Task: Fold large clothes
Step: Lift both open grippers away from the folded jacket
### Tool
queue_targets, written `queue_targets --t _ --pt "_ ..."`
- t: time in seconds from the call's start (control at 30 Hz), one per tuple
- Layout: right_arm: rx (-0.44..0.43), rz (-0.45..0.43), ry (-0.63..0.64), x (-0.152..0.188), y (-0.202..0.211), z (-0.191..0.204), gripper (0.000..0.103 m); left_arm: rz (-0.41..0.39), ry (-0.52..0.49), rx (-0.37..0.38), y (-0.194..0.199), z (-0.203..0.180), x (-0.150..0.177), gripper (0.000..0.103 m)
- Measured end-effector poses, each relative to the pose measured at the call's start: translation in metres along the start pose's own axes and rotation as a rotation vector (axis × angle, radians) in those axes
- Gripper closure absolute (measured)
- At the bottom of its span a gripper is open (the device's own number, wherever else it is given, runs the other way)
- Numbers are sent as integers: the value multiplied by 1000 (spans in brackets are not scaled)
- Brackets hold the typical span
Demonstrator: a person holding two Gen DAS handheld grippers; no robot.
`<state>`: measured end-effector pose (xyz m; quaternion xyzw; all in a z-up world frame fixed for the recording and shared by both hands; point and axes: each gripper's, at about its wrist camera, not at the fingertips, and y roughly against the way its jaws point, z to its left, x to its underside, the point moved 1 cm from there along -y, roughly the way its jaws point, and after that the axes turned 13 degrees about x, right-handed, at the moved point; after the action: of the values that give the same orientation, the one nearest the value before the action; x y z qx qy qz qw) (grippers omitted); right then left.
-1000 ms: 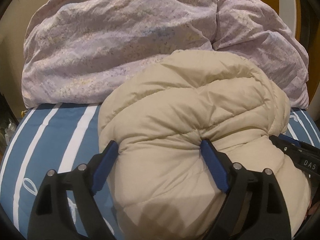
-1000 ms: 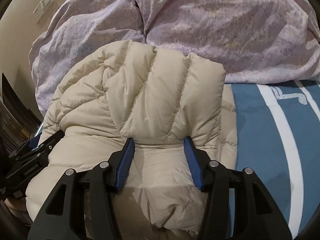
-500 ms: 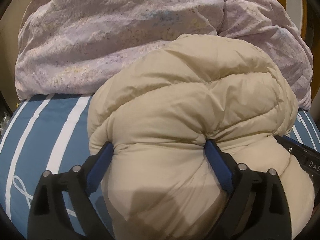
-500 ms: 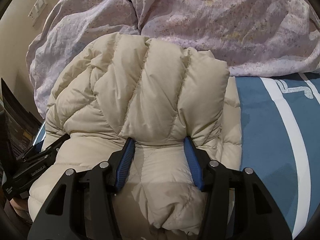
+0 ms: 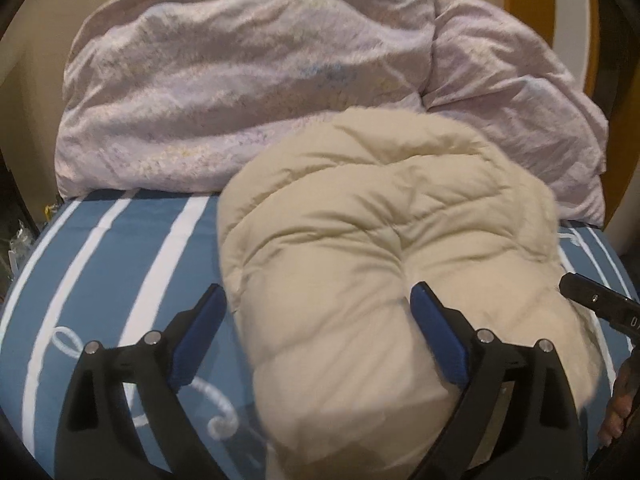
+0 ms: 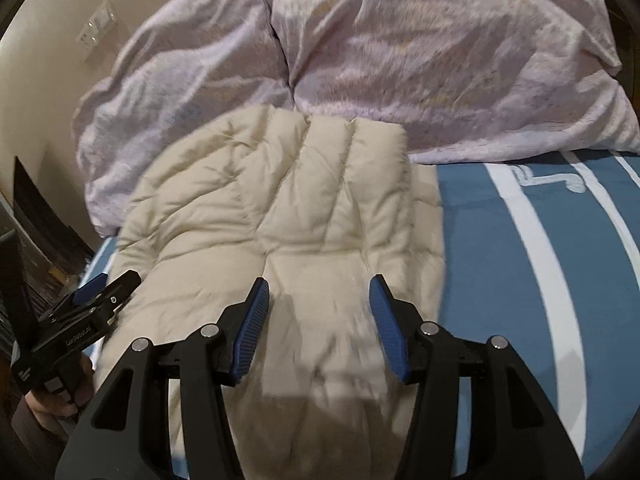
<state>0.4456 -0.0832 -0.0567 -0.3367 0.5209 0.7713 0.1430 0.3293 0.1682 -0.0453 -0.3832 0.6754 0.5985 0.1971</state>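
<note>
Folded cream puffer jacket (image 5: 384,280) lying on the striped blue bed (image 5: 120,280) against the lilac duvet (image 5: 240,92), left gripper (image 5: 316,320) spread wide and free, right gripper (image 6: 316,316) half open, empty; probably folding done, next pressing flat.

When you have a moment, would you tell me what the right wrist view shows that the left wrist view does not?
Only the right wrist view shows a wall switch plate at upper left, dark stacked items along the left edge, and the left gripper from outside.

Only the left wrist view shows an orange and white panel at upper right, and the right gripper's tip entering from the right.

Both show the cream puffer jacket on the blue striped bedsheet, with the lilac duvet heaped behind.
</note>
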Motion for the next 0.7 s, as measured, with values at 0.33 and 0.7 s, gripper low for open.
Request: queue_targets --t 0.33,0.7 --pt "48 106 31 30 -12 -2 49 60 -116 -7 20 -26 33 10" --pt "81 0 54 30 48 -1 18 19 -134 15 68 -39 50 3"
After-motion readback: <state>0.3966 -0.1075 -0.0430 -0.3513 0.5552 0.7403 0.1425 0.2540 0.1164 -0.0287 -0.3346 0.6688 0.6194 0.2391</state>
